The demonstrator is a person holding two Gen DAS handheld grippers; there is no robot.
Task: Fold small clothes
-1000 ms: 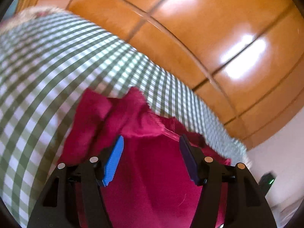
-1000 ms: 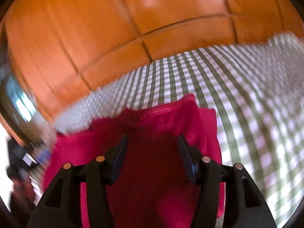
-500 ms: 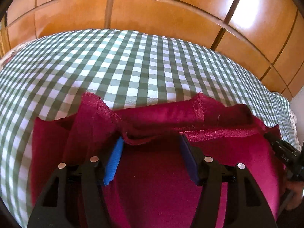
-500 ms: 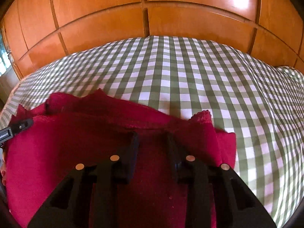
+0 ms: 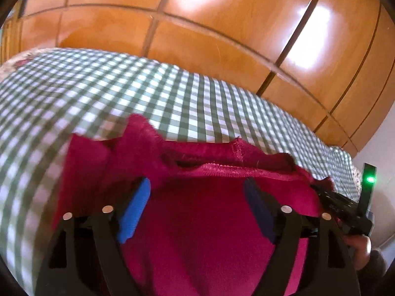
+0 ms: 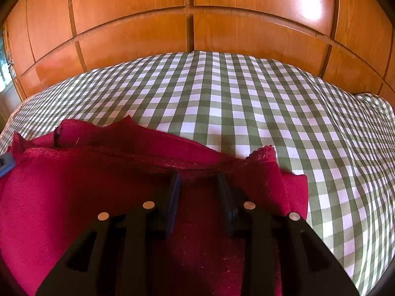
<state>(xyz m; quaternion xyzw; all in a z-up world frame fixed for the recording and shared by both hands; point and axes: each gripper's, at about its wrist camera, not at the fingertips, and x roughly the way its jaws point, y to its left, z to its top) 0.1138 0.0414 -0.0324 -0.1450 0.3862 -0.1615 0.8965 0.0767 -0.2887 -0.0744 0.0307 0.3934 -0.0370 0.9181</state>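
A red garment (image 5: pixel 209 222) lies on a green-checked cloth (image 5: pixel 148 98), filling the lower middle of both views, its far edge rumpled into small peaks. Behind the cloth, across the top of each frame, stand orange wooden panels (image 6: pixel 138 37).

The left tool (image 5: pixel 197 197) sits low over the garment; its jaws have just been opening and stand wide apart, with red fabric showing between them but neither blue pad (image 5: pixel 134 212) pressing on it.

The right tool (image 6: pixel 198 192) is narrow, with a gap left between its dark pads above the garment's hem; nothing is pinched.

At the lower right of the left view, the right tool's black body shows a green light (image 5: pixel 369 179), with a hand (image 5: pixel 361 248) below it.
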